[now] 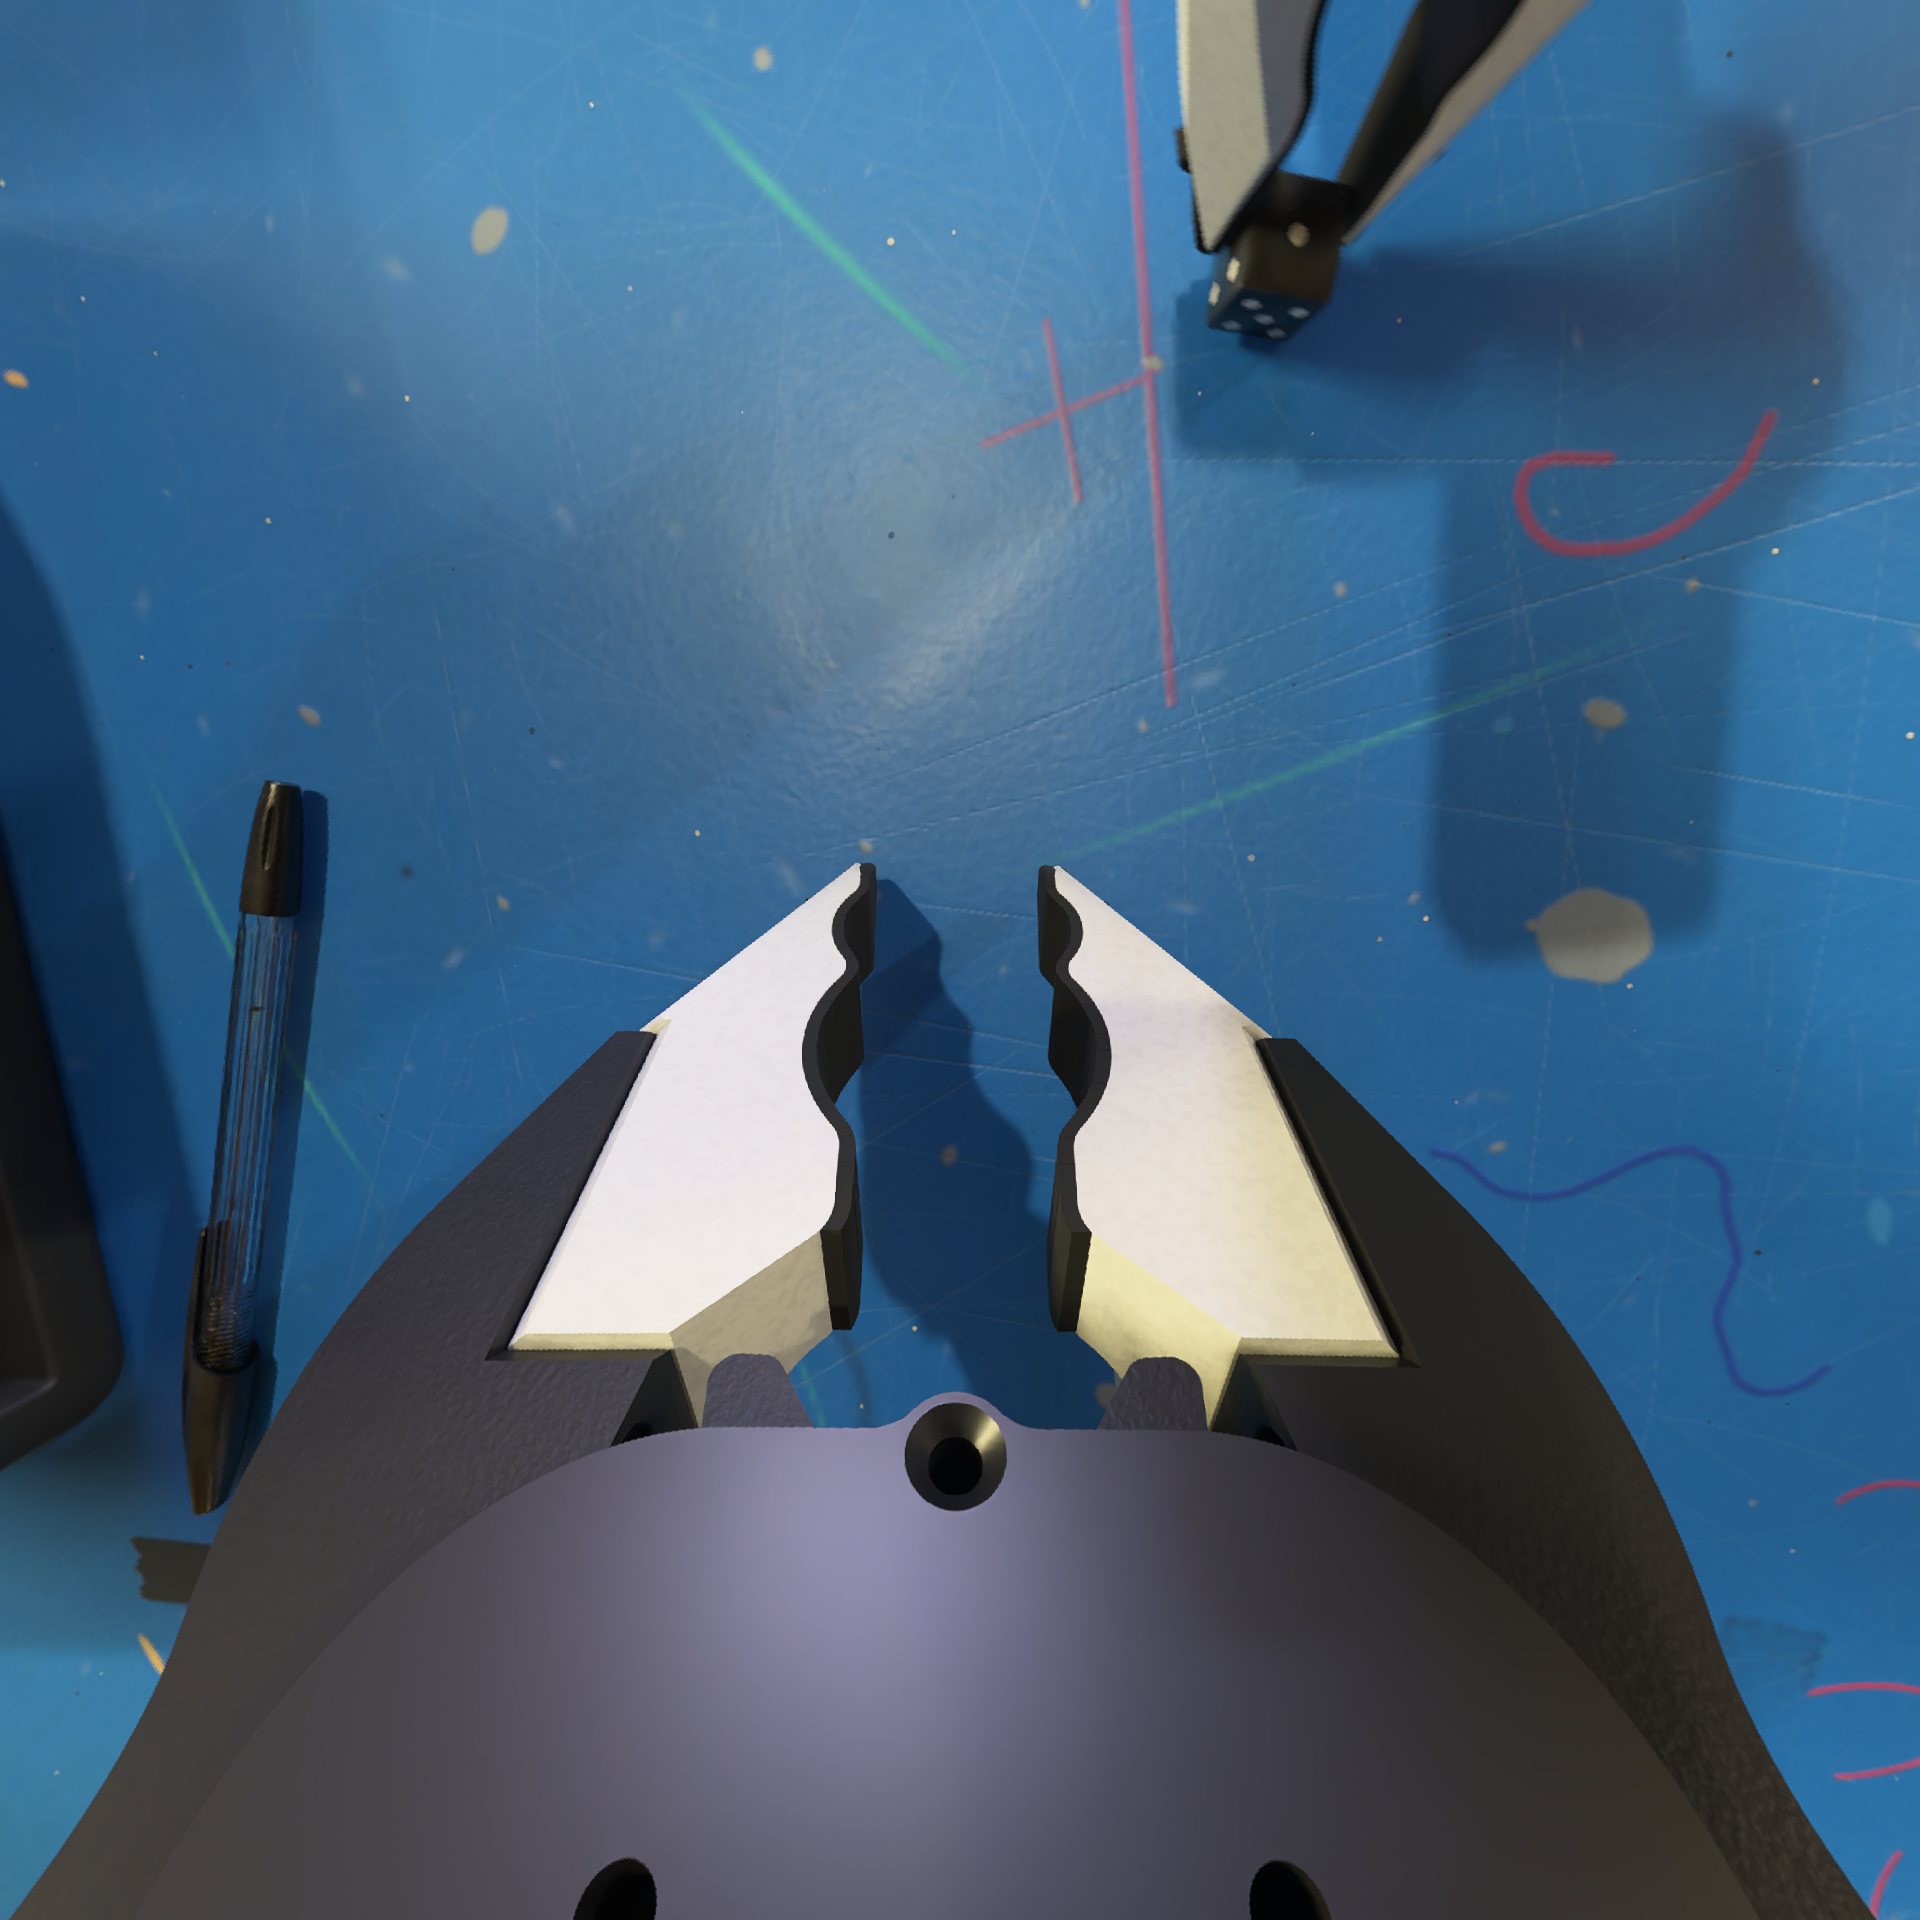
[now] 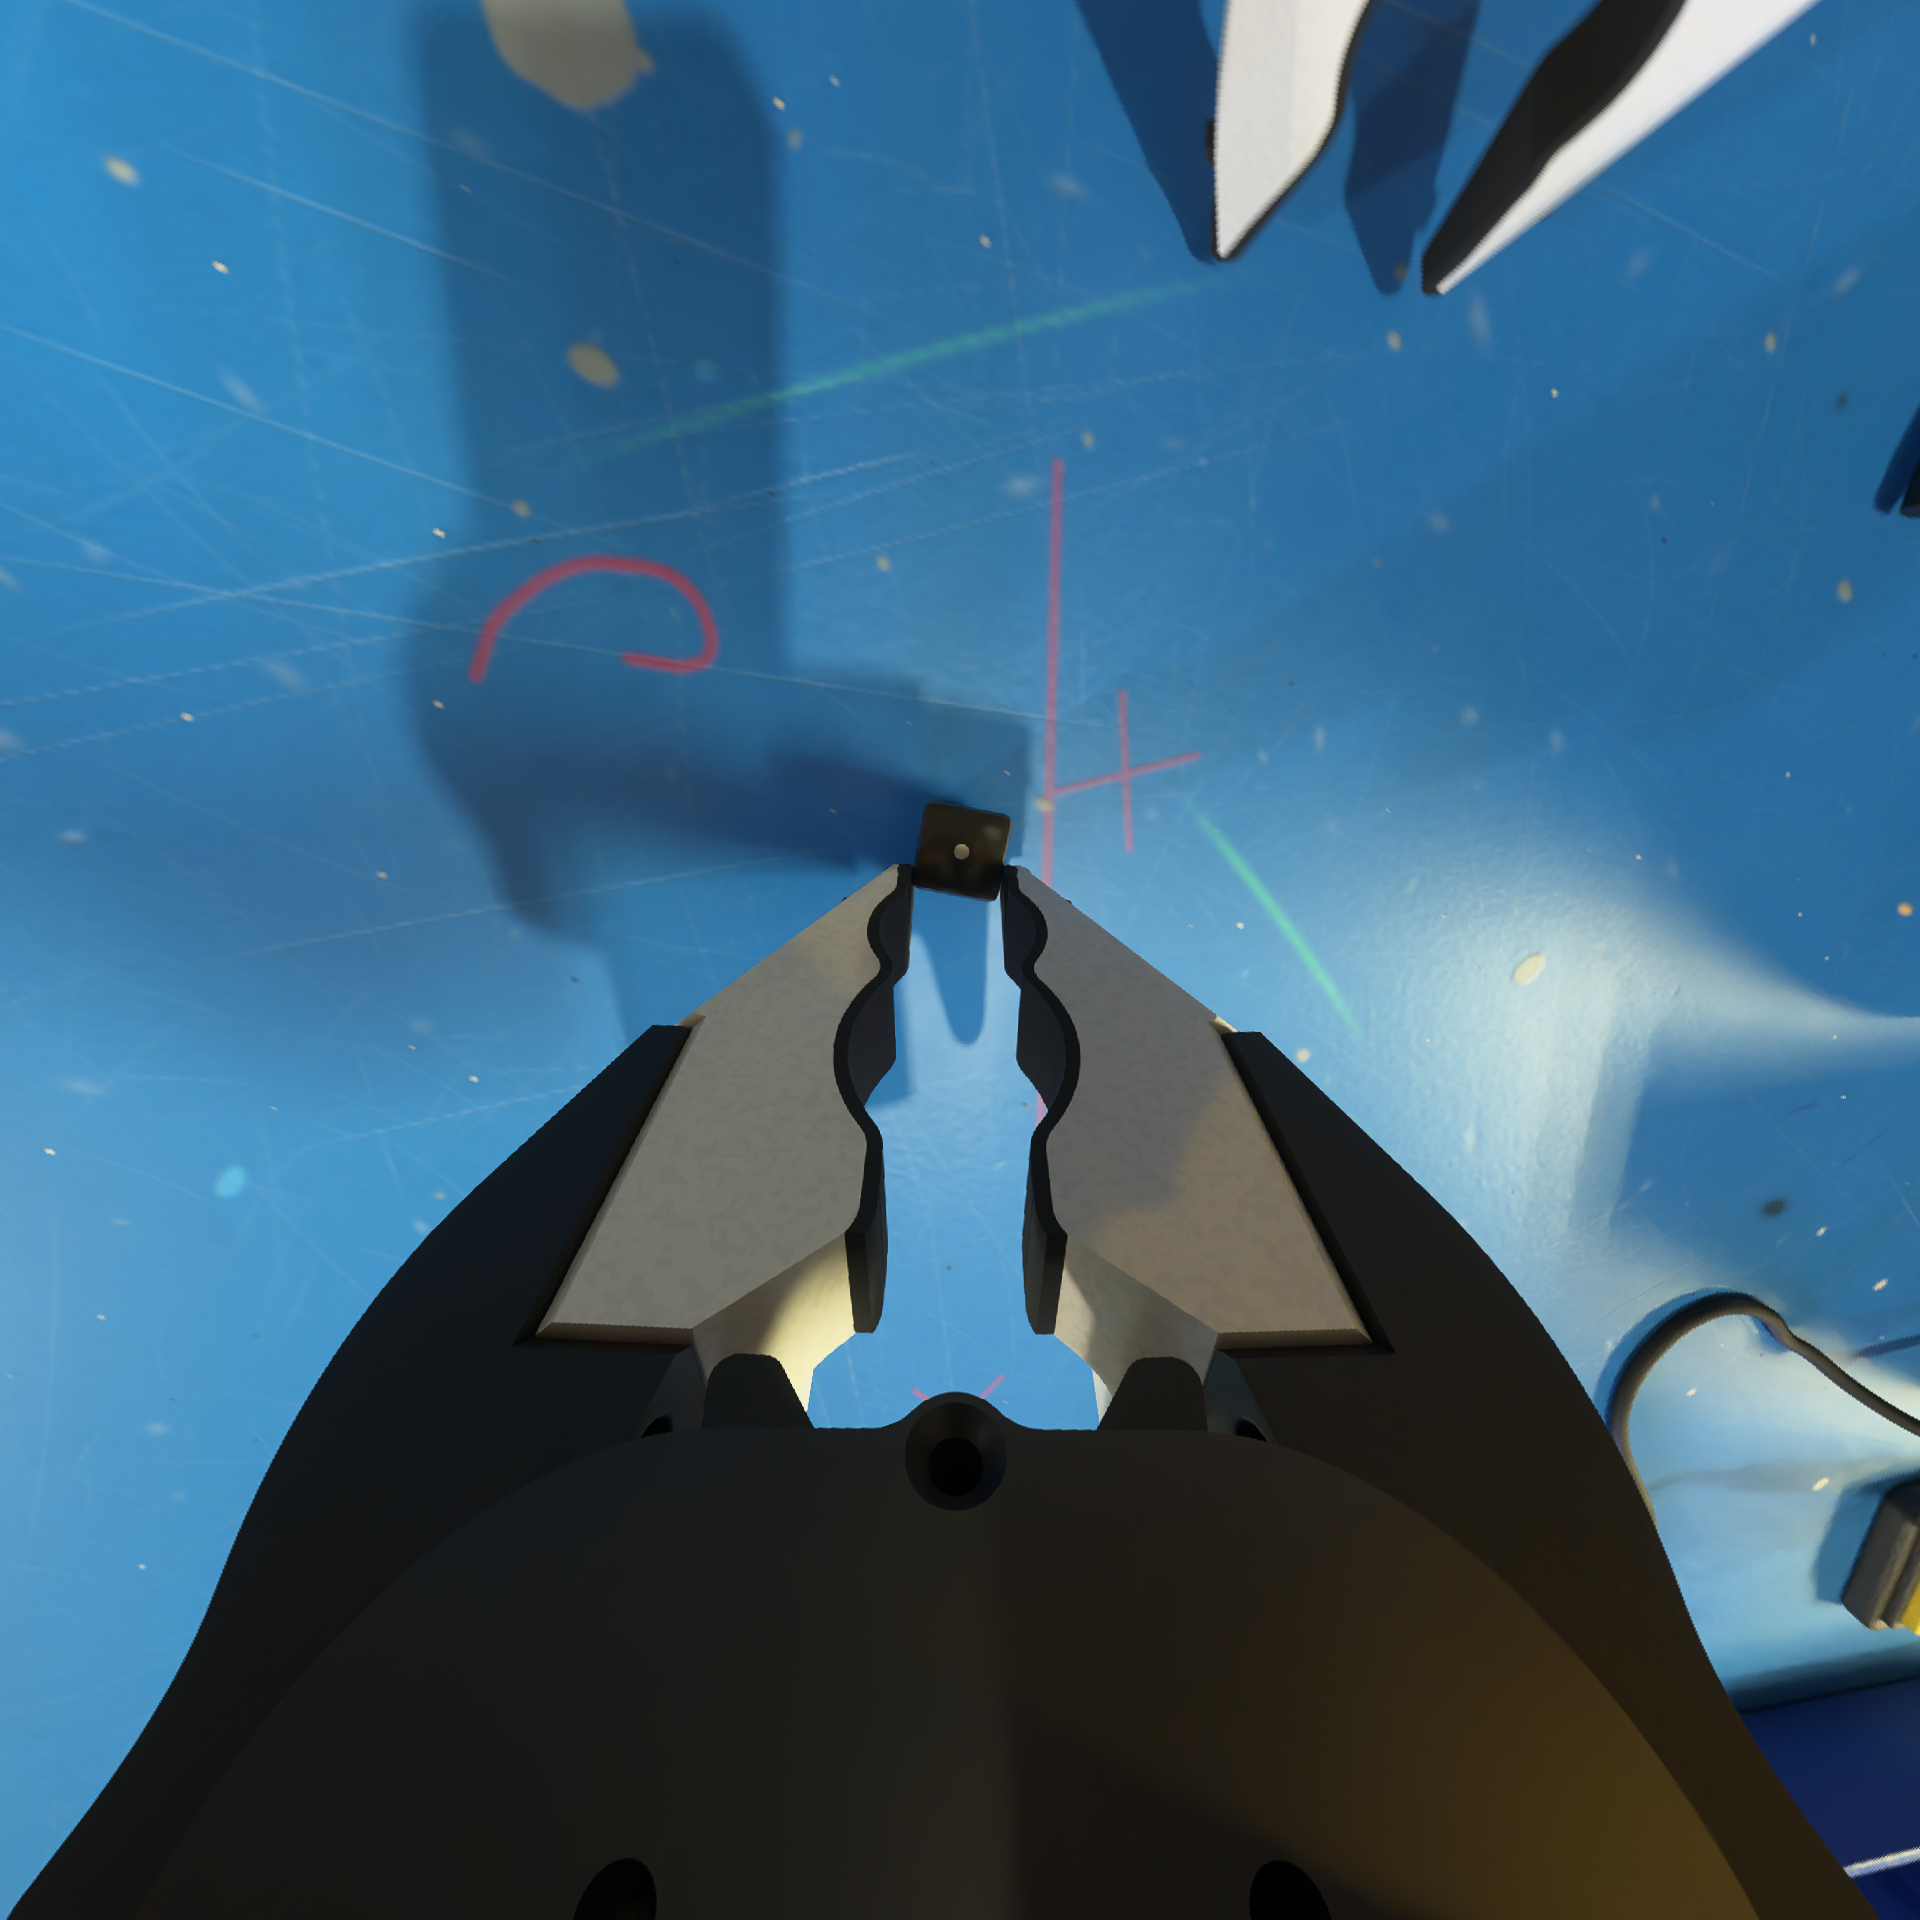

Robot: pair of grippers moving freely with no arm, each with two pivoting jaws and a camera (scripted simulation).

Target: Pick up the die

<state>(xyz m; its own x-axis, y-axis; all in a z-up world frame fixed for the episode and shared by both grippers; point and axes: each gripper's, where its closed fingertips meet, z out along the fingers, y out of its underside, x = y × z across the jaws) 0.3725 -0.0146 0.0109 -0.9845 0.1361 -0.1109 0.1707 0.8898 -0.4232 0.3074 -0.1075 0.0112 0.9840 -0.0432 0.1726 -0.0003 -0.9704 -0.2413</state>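
Observation:
A small black die (image 2: 962,850) with pale pips sits between the tips of my right gripper (image 2: 956,883), which is shut on it. In the left wrist view the same die (image 1: 1273,281) shows at the top right, pinched by the right gripper's fingers (image 1: 1226,156); I cannot tell whether it rests on the blue table or hangs just above it. My left gripper (image 1: 956,883) is open and empty, over bare blue surface nearer the front. The left gripper's fingertips (image 2: 1247,197) show at the top of the right wrist view.
A black and clear pen (image 1: 244,1132) lies at the left. A dark tray edge (image 1: 42,1143) is at the far left. A black cable (image 2: 1745,1340) and a yellow and black plug (image 2: 1886,1569) lie at the right of the right wrist view. The blue table (image 1: 623,520) bears scratches and pen marks.

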